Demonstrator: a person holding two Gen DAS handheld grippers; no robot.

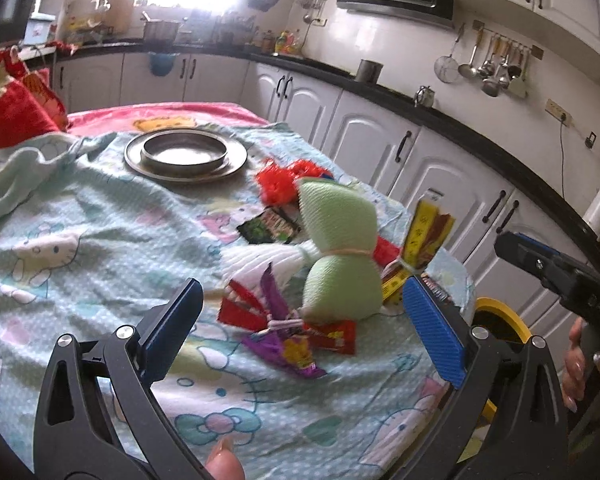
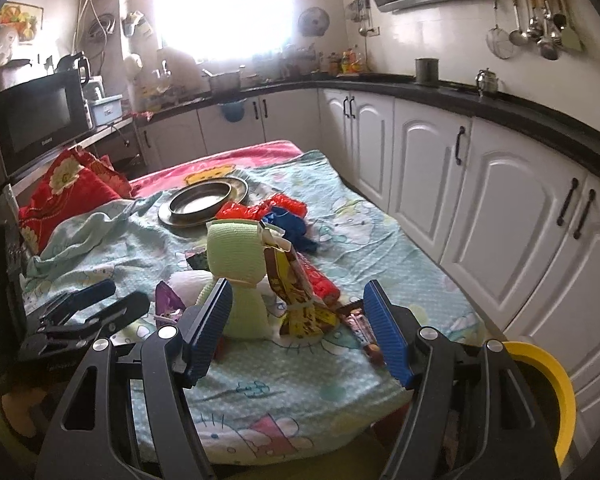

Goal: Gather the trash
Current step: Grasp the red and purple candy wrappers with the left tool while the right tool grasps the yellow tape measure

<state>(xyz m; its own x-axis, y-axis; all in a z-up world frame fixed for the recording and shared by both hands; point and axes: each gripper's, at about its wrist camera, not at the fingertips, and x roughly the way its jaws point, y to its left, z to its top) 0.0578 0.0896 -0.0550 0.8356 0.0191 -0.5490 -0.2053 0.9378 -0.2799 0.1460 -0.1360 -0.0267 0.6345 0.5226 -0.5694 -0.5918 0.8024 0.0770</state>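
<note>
On the table, over a pale blue cartoon-print cloth (image 1: 80, 248), the trash lies in a loose heap around one green fabric bundle (image 1: 336, 248) tied at its waist. At its six o'clock sits one knotted bunch of red and purple wrappers (image 1: 284, 320), at three o'clock one yellow-and-brown snack packet (image 1: 424, 236), at ten o'clock one dark green packet (image 1: 270, 226), and at twelve o'clock one red crinkled bag (image 1: 276, 180). More small wrappers may hide behind the bundle; blur makes the count unsure. One metal plate (image 1: 136, 160) carrying one shallow tin (image 1: 186, 151) rests further back at eleven o'clock. The left gripper (image 1: 300, 320) hovers with fingers spread wide, empty. The right gripper (image 2: 300, 328) likewise gapes wide, gripping nothing. One yellow-rimmed bin (image 2: 556, 392) stands at four o'clock.
</note>
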